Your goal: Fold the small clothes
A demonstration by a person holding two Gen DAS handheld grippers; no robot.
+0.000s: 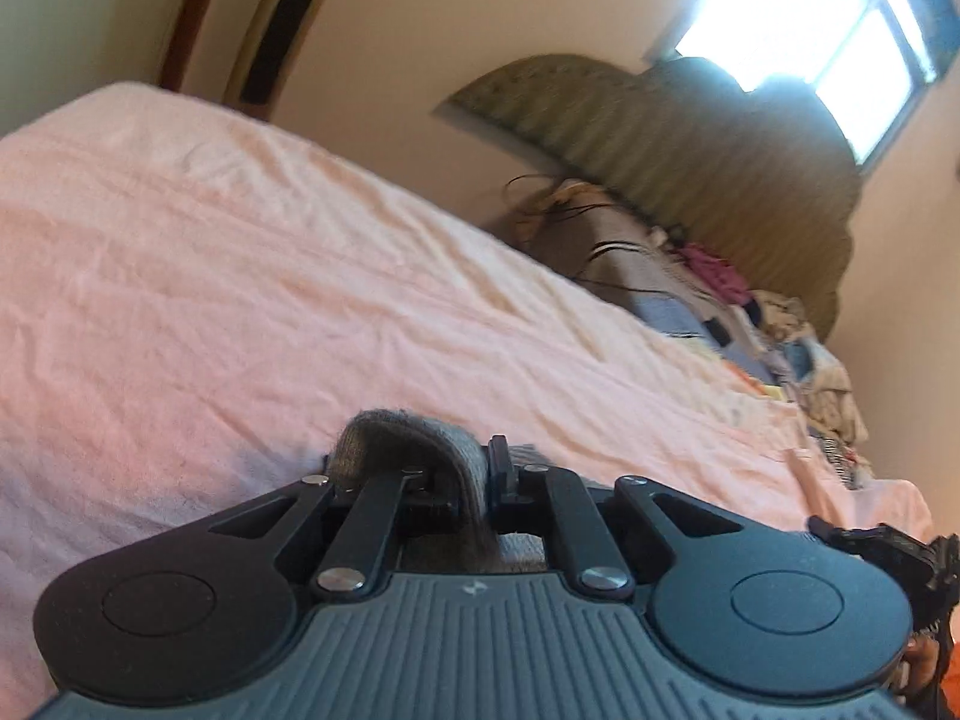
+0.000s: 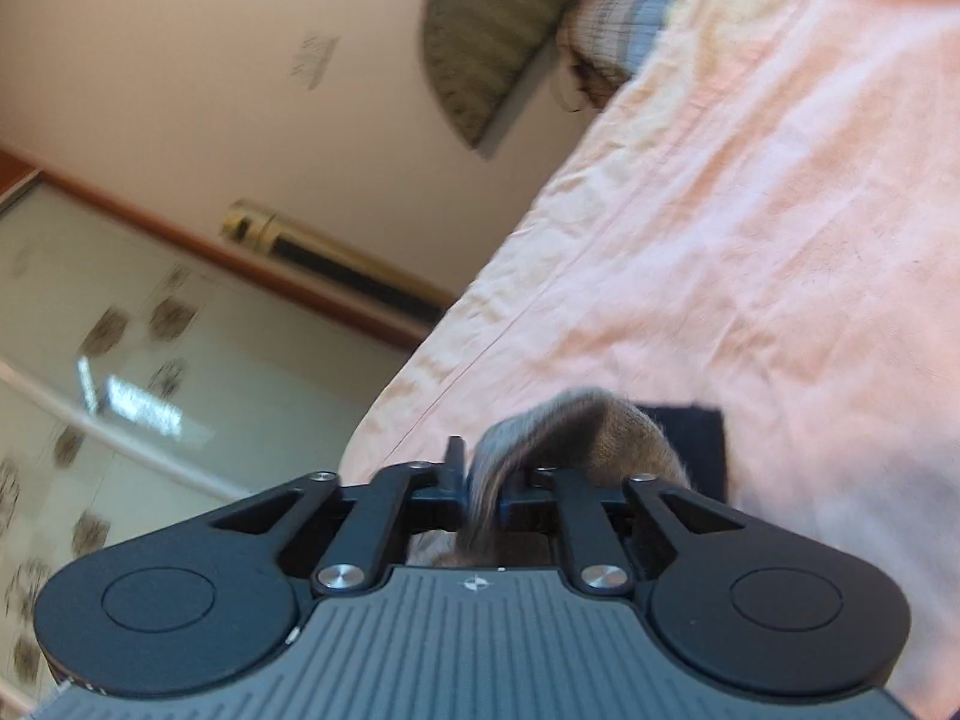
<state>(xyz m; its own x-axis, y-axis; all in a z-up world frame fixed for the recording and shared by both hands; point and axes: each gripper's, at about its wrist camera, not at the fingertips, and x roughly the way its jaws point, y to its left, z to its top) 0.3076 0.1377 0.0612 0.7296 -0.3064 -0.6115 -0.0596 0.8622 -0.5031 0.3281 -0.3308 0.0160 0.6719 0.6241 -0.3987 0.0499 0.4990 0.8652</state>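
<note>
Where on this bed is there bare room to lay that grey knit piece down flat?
The pink sheet lies bare from the left gripper out to the bed's far edge by the wall. The crowded end is by the headboard, where a heap of clothes sits. Both grippers, the right gripper too, clamp the grey knit piece.

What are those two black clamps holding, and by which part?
Each is shut on grey knitted cloth: the left gripper pinches a folded edge of the grey garment, the right gripper another bunched edge. Which part of it cannot be told.
</note>
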